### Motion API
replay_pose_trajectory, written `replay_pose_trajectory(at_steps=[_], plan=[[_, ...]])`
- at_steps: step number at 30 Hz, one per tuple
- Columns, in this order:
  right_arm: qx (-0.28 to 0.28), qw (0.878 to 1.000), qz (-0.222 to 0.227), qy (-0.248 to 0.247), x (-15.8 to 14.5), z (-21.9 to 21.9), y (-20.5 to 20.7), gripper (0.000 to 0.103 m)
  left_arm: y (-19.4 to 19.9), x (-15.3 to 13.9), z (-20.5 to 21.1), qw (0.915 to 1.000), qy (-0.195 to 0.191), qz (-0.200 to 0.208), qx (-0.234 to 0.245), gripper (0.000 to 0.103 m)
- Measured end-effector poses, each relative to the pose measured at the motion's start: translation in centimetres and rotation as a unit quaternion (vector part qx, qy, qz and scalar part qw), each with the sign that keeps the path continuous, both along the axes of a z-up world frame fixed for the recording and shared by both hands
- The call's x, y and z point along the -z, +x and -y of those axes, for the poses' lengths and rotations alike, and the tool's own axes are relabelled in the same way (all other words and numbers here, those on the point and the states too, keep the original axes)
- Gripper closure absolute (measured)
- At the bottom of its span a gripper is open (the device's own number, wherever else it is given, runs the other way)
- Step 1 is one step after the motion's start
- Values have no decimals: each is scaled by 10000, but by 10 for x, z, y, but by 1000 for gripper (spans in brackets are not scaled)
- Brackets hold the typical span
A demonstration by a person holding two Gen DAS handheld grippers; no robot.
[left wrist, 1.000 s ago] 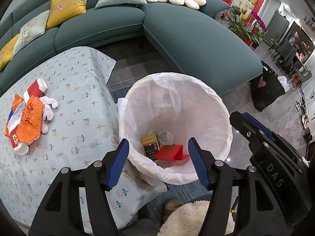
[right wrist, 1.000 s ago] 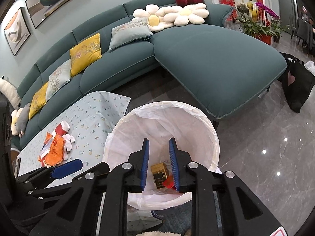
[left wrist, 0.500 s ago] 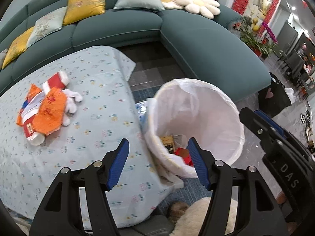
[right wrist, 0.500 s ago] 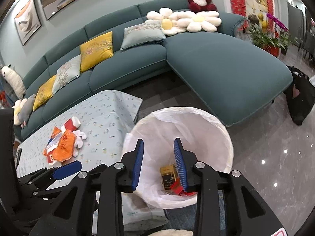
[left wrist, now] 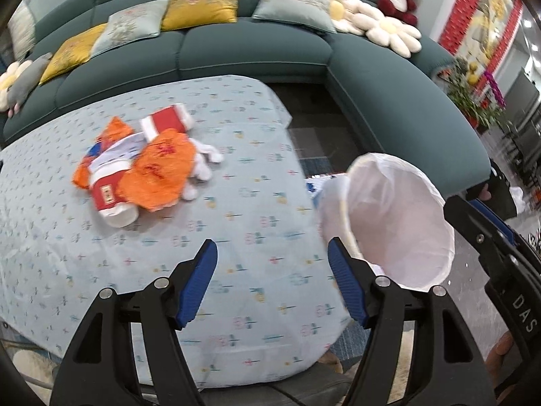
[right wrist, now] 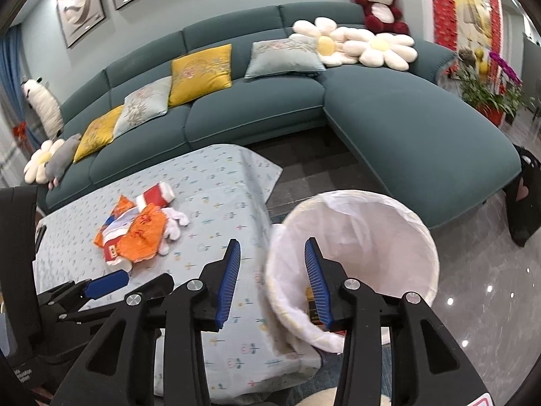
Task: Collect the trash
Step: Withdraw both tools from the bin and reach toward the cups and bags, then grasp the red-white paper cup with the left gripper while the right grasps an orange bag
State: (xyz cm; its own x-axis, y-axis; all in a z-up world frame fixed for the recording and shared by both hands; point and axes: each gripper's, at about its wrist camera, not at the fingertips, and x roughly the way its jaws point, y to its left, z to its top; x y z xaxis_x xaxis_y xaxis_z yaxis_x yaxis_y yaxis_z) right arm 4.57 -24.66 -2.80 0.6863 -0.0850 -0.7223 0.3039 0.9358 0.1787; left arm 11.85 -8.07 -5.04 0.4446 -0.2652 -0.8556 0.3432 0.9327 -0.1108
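A pile of trash [left wrist: 145, 165] lies on the table with the pale patterned cloth [left wrist: 236, 237]: orange wrappers, a red and white carton and white crumpled tissue. It also shows in the right wrist view [right wrist: 138, 233]. A white-lined trash bin [left wrist: 399, 223] stands at the table's right end; in the right wrist view [right wrist: 365, 237] a box lies at its bottom. My left gripper [left wrist: 272, 284] is open and empty over the table's near part. My right gripper [right wrist: 272, 280] is open and empty, above the bin's left rim.
A teal corner sofa [right wrist: 405, 118] with yellow and grey cushions curves behind the table and to the right. A black bag [right wrist: 524, 199] stands on the shiny floor at the right. Potted flowers [right wrist: 487, 91] stand at the far right.
Both grippers have swung left from over the bin towards the table. The right gripper has opened from nearly shut. The trash pile has come closer to the middle of both views.
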Motion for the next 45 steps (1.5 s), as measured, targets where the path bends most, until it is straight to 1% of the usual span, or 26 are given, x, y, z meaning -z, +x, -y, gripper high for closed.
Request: replay_pose_trajectory(at_steps=[11,19,28,33,40,45], plan=[[-613,9978,-98,-248,-6,-65,21,61,7,-8,-60,9988,-103,79,-462,38],[-1011,9940,-264,-319,3,-110,37,61,15,-2,-111,9956,-50,67,-930,36],[-1440,9876,-536,-324,28,-156,64,61,33,15,-164,9900,44,-8,-1410,35],[-1646,9833,-708,-321,47,-178,87,61,48,28,-181,9872,131,-109,-1585,35],[-1886,9775,-908,-268,73,-198,122,61,80,49,-200,9819,-14,-383,-1853,35],[-2042,9728,-1066,-226,96,-210,147,61,102,60,-207,9790,-303,-594,-1925,35]])
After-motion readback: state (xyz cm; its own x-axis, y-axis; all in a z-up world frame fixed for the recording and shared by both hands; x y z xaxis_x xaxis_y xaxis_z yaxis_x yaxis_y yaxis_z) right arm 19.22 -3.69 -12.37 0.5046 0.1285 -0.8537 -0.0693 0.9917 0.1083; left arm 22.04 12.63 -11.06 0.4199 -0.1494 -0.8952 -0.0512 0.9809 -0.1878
